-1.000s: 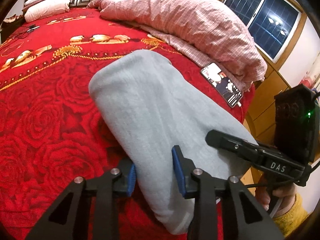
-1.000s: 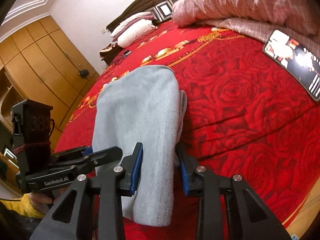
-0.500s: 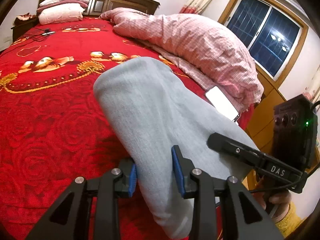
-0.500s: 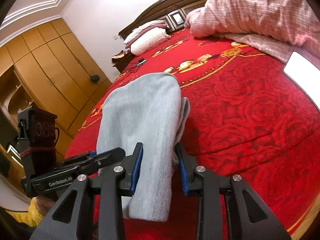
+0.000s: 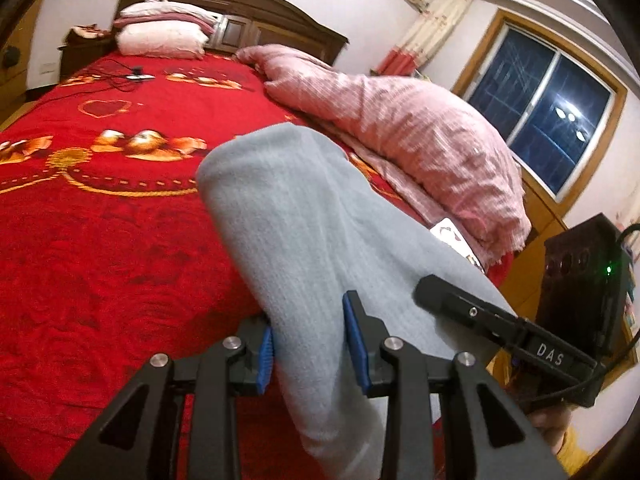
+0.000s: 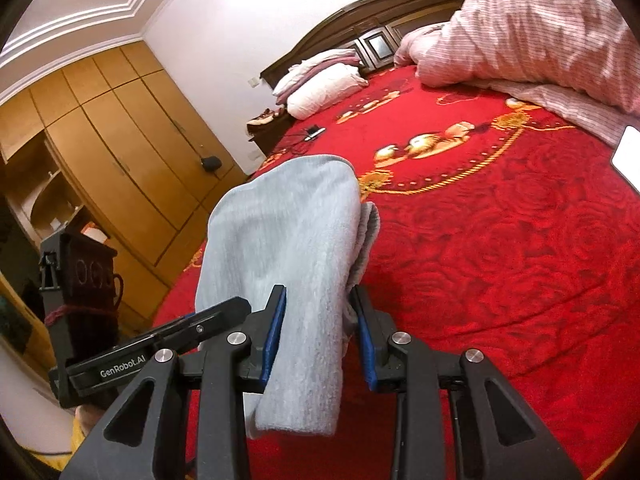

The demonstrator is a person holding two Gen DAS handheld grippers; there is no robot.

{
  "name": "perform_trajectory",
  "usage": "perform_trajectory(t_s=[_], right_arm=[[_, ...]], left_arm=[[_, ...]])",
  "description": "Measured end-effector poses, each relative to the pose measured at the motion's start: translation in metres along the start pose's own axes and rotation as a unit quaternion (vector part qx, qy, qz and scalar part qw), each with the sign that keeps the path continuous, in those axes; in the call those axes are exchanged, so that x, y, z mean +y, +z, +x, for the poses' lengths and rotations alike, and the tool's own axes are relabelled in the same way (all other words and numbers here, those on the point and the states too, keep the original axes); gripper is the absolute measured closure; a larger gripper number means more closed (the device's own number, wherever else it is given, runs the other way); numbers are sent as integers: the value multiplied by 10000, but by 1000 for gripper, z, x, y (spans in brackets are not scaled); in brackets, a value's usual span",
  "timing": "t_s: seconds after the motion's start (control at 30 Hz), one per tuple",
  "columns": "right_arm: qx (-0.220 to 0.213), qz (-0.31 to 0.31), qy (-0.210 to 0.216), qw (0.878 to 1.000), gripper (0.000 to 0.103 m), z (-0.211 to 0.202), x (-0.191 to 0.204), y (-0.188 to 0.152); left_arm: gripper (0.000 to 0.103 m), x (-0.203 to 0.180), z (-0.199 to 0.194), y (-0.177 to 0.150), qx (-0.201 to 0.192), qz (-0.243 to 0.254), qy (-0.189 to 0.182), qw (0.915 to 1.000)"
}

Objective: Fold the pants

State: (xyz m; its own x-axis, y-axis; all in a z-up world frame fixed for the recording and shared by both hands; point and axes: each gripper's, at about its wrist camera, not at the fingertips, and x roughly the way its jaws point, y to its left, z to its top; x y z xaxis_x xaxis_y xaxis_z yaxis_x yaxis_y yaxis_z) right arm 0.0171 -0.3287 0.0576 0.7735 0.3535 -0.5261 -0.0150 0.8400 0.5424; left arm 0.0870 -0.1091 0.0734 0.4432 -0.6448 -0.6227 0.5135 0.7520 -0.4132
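My left gripper (image 5: 310, 338) has its blue pads (image 5: 265, 354) pressed against a thick fold of the grey pants (image 5: 304, 220), clamping the cloth between them, and the bundle runs from the jaws up toward twelve o'clock in the left wrist view, with a loose end drooping past the fingers at six o'clock. My right gripper (image 6: 318, 338) grips the same grey pants (image 6: 288, 236) in the same way, the fabric pinched between its blue pads (image 6: 276, 332) and hanging below them at six o'clock. The folded pants are held up off the red bedspread (image 5: 100, 240), stretched between my two grippers, which sit close side by side: in the left wrist view the right gripper's black finger shows at four o'clock lying against the cloth, and in the right wrist view the left gripper's black finger comes in at eight o'clock, touching the pants' left edge. Beyond the pants the bedspread, patterned with roses and gold figures, spreads out to a heap of pink checked quilt (image 5: 400, 132) at one to two o'clock in the left wrist view. White pillows (image 5: 160, 38) lie against the dark wooden headboard (image 5: 248, 12) at eleven o'clock. A phone (image 5: 458, 242) lies at the quilt's edge, partly hidden behind the pants. A wooden wardrobe (image 6: 120, 132) stands at nine to ten o'clock in the right wrist view.
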Motion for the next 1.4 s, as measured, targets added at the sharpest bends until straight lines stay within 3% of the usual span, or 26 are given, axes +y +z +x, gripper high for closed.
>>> perform_trajectory(t_s=[0.5, 0.93, 1.03, 1.17, 1.33, 1.4], right_arm=[[414, -191, 393, 9982, 70, 112, 85, 0], [509, -471, 473, 9965, 70, 204, 137, -18], [764, -657, 267, 9946, 69, 229, 139, -29], [928, -746, 186, 9927, 67, 241, 128, -42], [1041, -586, 367, 9922, 66, 233, 118, -38], [939, -573, 356, 9933, 66, 219, 115, -35]], left_arm=[[71, 124, -45, 18, -256, -548, 704, 9957], [70, 236, -51, 29, -432, -661, 906, 9928], [66, 250, -34, 20, -181, -603, 1213, 9906], [44, 260, -28, 8, -265, -746, 1380, 9873], [43, 258, -34, 2, -350, -916, 1441, 9847], [48, 250, -45, 4, -522, -924, 1538, 9824]])
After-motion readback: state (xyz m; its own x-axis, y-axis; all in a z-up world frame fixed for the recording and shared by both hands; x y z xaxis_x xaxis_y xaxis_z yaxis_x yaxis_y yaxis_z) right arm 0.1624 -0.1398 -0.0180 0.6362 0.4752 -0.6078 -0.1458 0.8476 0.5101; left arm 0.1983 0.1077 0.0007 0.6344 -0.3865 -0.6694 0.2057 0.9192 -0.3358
